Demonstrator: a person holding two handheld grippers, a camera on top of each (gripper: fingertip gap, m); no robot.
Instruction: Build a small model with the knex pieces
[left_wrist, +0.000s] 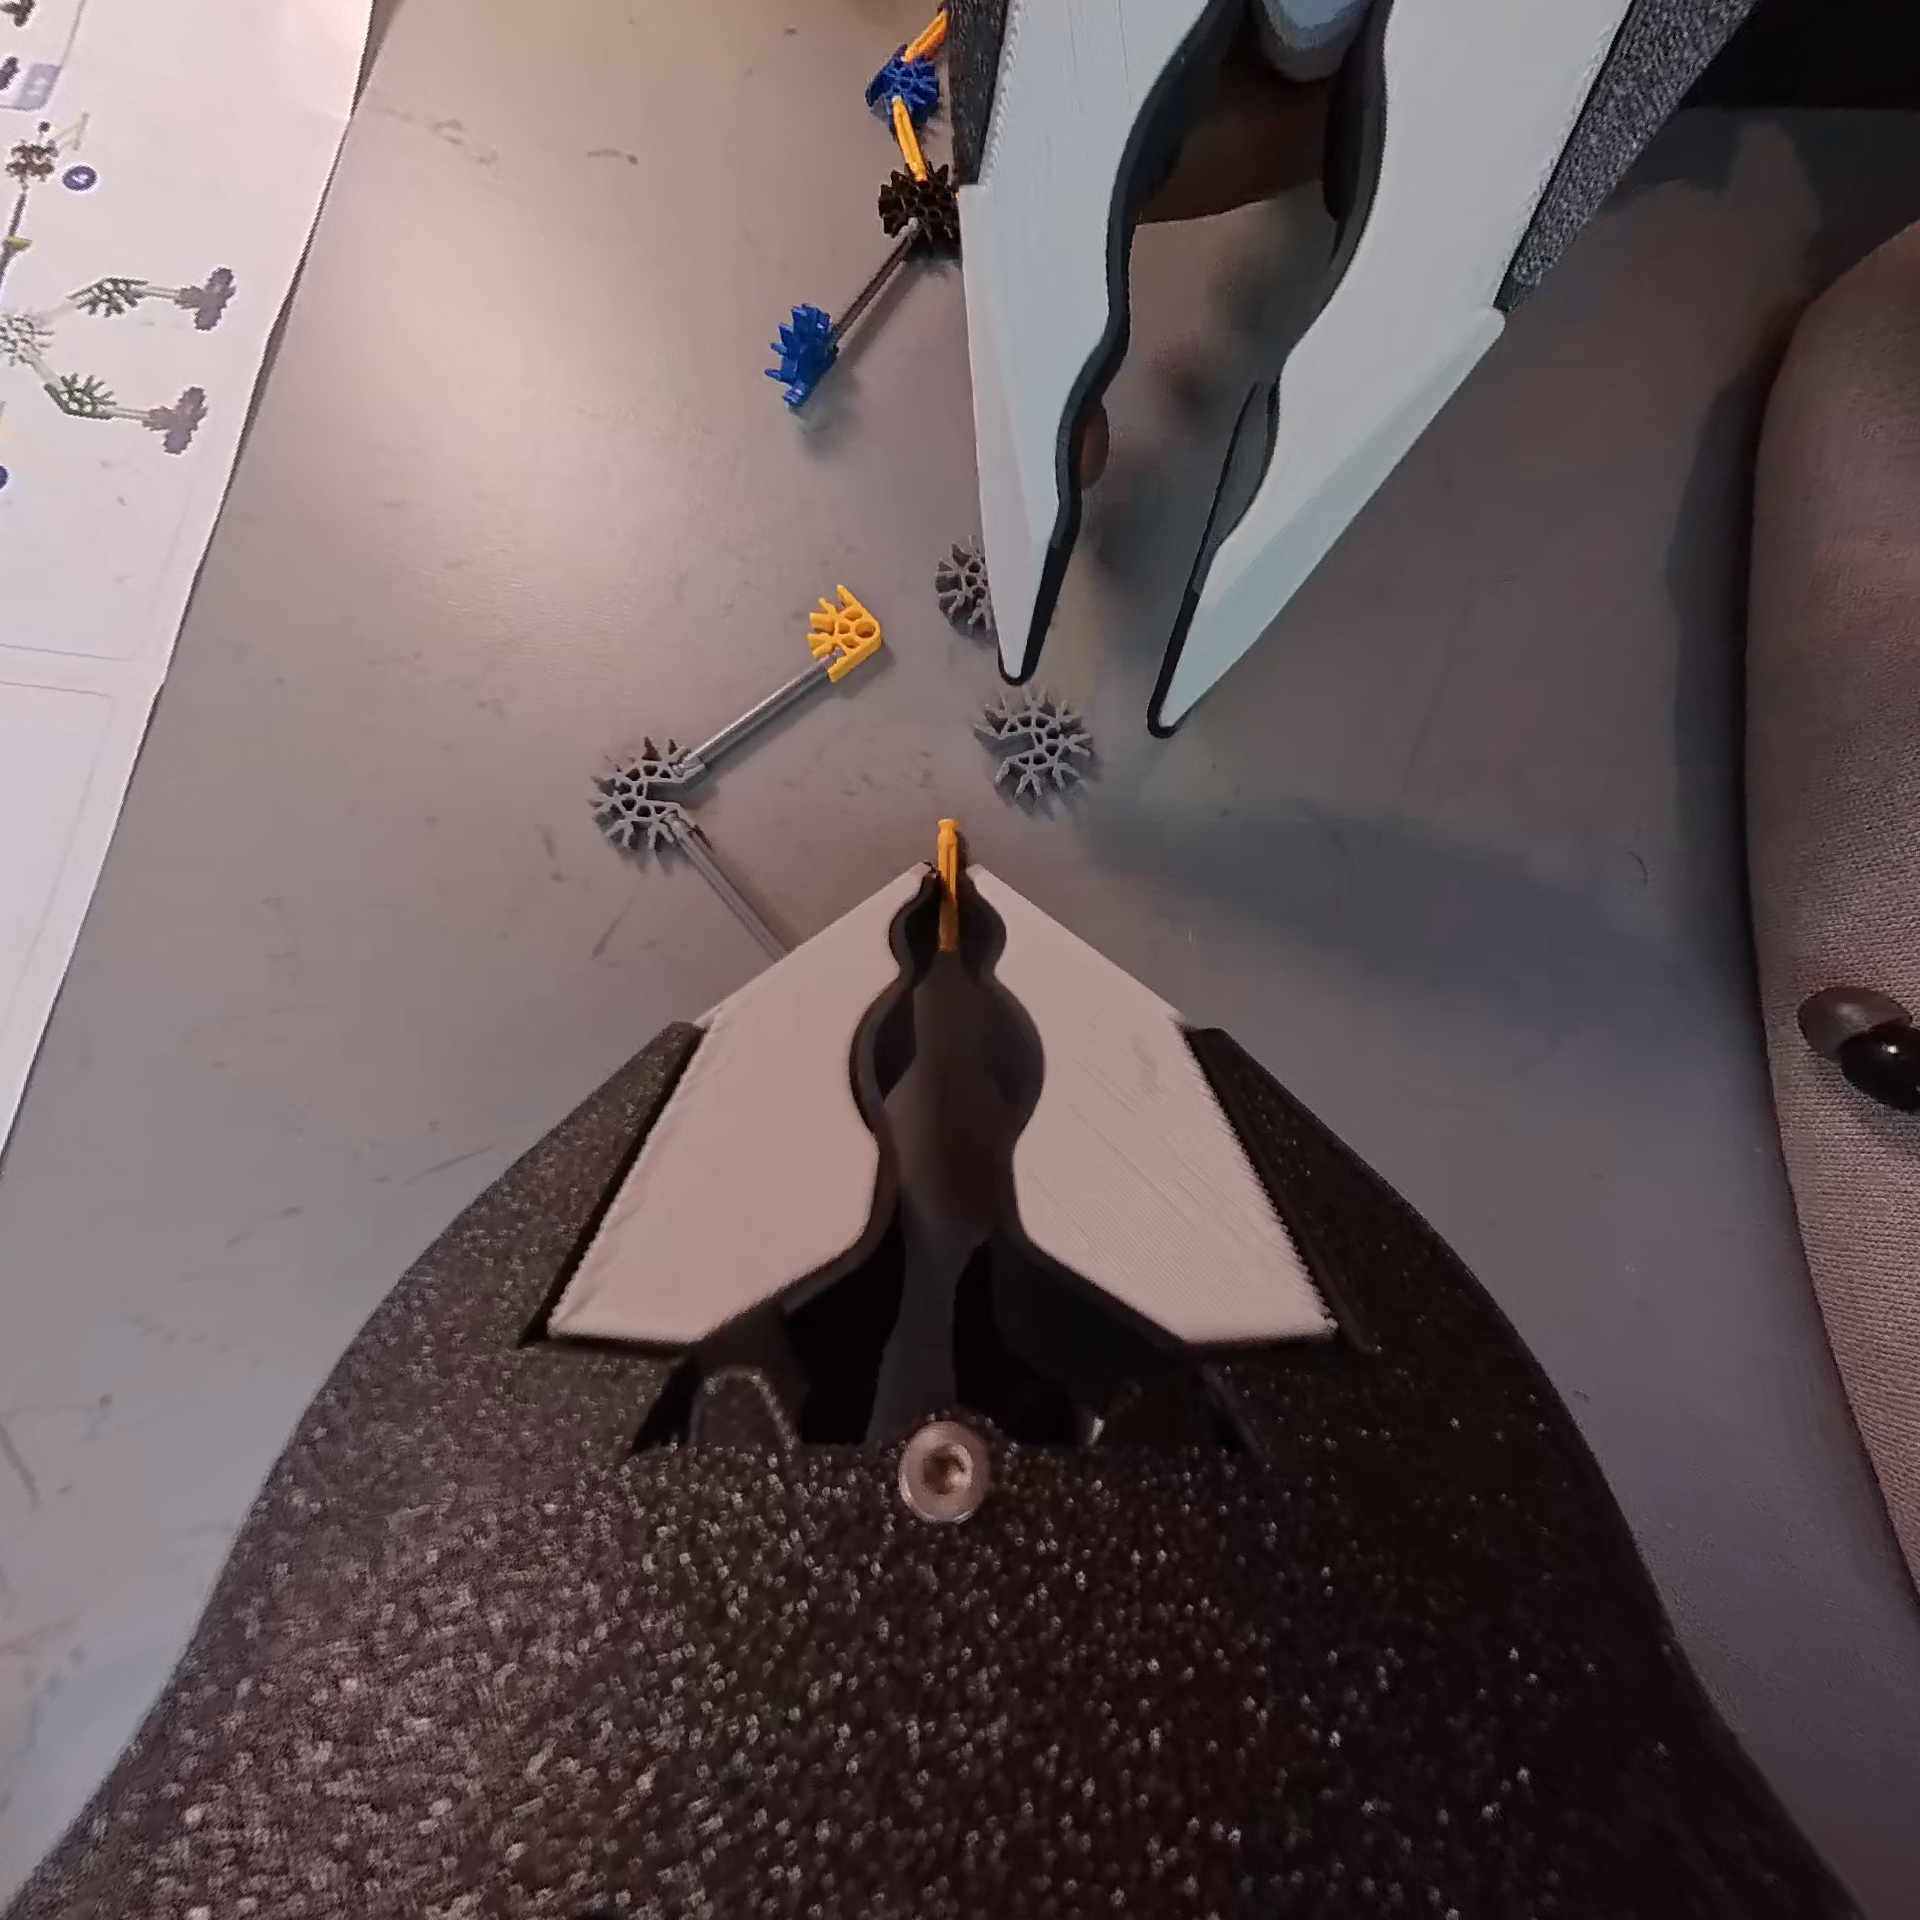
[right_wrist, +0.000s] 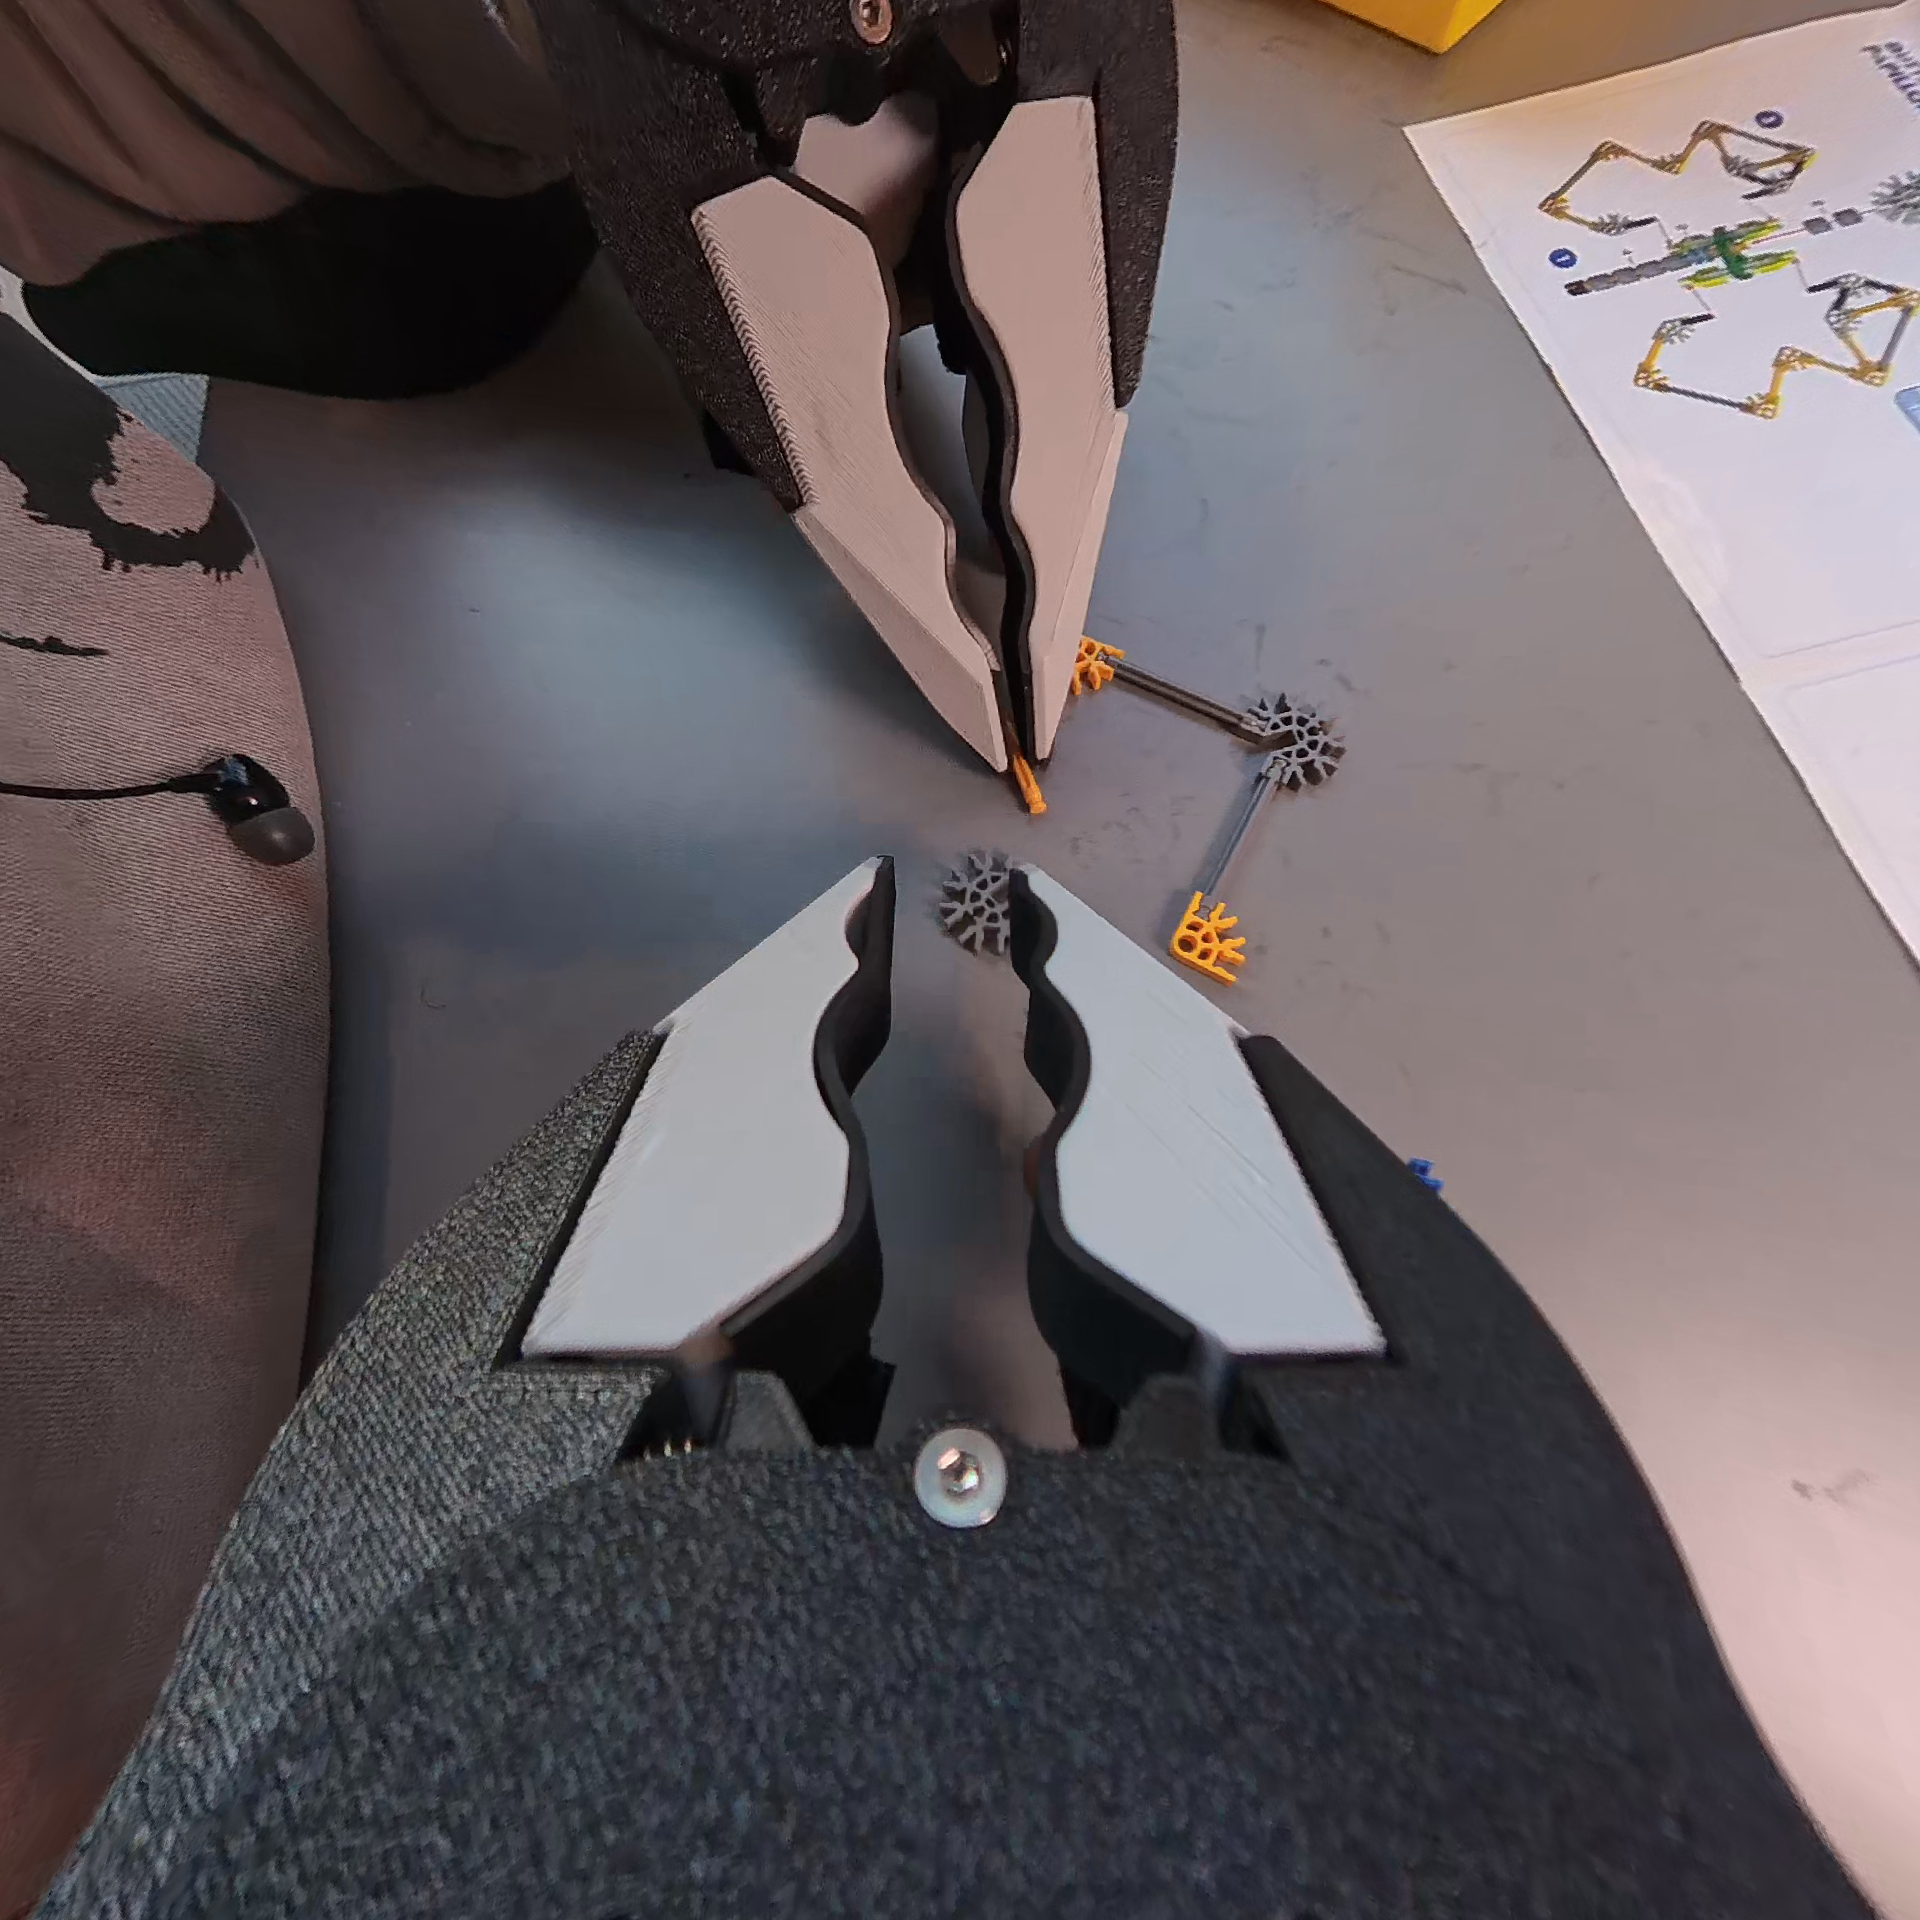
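left gripper (left_wrist: 948, 878) pinched tight on a short yellow rod (left_wrist: 947, 844). right gripper (right_wrist: 951, 873) parted narrowly, tips beside a grey snowflake connector (right_wrist: 975, 902) on the grey table (right_wrist: 1507, 1091).

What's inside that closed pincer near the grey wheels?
The left gripper pinches a small yellow rod. Only its tip pokes out; the rest is hidden between the fingers.

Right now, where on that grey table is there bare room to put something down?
Free: the grey table between the instruction sheet and the toy pieces. Crowded: the middle, where the left gripper clamps a yellow rod and the open right gripper hangs by a grey connector and the rod-and-connector assembly.
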